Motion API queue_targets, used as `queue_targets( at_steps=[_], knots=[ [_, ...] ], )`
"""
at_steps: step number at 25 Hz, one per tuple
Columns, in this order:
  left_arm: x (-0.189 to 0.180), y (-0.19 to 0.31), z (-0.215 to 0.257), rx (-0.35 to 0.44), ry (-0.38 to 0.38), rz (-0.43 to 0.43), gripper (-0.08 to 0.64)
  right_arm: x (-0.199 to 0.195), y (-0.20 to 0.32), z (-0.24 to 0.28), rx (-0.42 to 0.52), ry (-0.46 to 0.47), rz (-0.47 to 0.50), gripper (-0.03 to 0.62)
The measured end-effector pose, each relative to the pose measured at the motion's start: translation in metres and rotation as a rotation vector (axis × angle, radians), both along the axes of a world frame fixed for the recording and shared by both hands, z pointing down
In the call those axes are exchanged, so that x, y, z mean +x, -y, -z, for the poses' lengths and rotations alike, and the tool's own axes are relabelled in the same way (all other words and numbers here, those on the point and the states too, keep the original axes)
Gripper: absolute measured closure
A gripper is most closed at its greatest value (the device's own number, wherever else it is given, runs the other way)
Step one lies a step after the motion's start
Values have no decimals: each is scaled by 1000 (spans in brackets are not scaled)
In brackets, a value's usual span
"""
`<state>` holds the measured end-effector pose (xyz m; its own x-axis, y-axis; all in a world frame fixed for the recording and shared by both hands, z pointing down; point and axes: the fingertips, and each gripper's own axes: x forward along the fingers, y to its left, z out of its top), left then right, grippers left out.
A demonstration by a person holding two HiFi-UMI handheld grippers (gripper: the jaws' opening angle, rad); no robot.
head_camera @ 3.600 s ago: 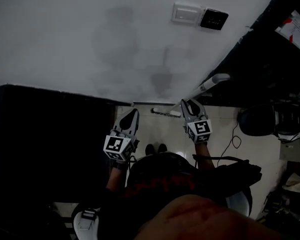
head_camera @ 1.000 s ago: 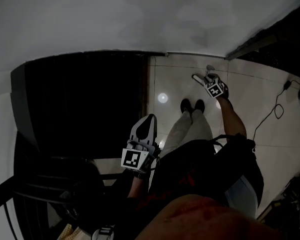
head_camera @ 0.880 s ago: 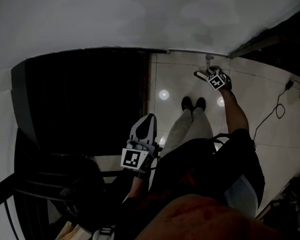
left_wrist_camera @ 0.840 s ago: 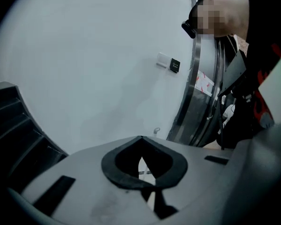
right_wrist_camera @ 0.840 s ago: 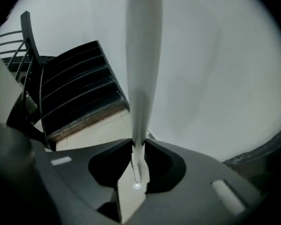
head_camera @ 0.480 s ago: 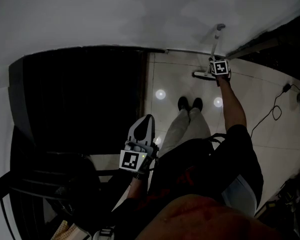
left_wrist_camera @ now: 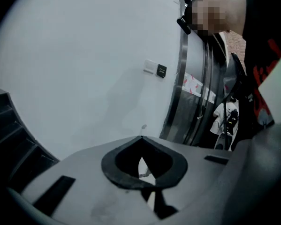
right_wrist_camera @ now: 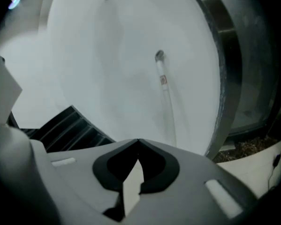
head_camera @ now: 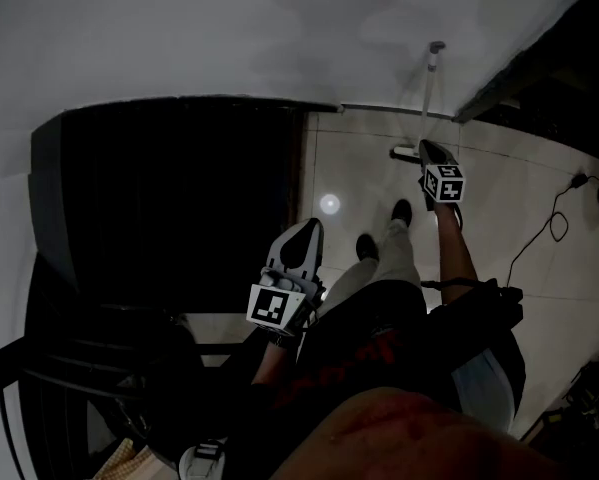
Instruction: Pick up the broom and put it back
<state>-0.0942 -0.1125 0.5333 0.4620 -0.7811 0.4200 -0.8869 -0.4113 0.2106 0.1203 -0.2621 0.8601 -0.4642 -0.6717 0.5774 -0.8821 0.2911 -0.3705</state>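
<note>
The broom leans upright against the white wall, its head on the tiled floor. In the right gripper view its pale handle stands ahead against the wall, free of the jaws. My right gripper hovers just in front of the broom head, shut, with nothing between its jaws. My left gripper hangs lower left beside the person's legs, shut and empty.
A large black block fills the left of the floor. A dark door frame runs along the right. A cable lies on the tiles. The person's shoes are near the broom. A wall switch shows in the left gripper view.
The right gripper was low at the broom, raised it upright against the wall, then let go, drew back and shut. The left gripper shifted slightly right.
</note>
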Motion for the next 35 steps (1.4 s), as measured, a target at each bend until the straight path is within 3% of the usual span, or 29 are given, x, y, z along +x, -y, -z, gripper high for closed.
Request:
queue_targets(
  at_steps=[6, 11, 15, 19, 24, 28, 31, 35],
  knots=[
    [5, -56, 30, 127, -65, -142, 555, -44, -105, 155, 215, 158, -56, 591],
    [-15, -128, 64, 242, -128, -210, 555, -70, -217, 289, 416, 116, -103, 592],
    [-44, -185, 80, 276, -168, -203, 555, -97, -302, 355, 469, 144, -160, 592],
    [-41, -223, 95, 300, -212, -241, 555, -109, -357, 417, 591, 98, -161, 592],
    [-35, -257, 118, 315, -232, -251, 555, -113, -399, 450, 655, 118, -143, 592],
    [-26, -265, 130, 333, -242, -248, 555, -104, -413, 467, 708, 60, -142, 592],
    [-15, -275, 141, 346, -240, -257, 555, -101, -427, 477, 712, 16, -148, 592],
    [-5, -276, 154, 374, -236, -253, 555, -103, -438, 476, 690, 35, -136, 592]
  ],
)
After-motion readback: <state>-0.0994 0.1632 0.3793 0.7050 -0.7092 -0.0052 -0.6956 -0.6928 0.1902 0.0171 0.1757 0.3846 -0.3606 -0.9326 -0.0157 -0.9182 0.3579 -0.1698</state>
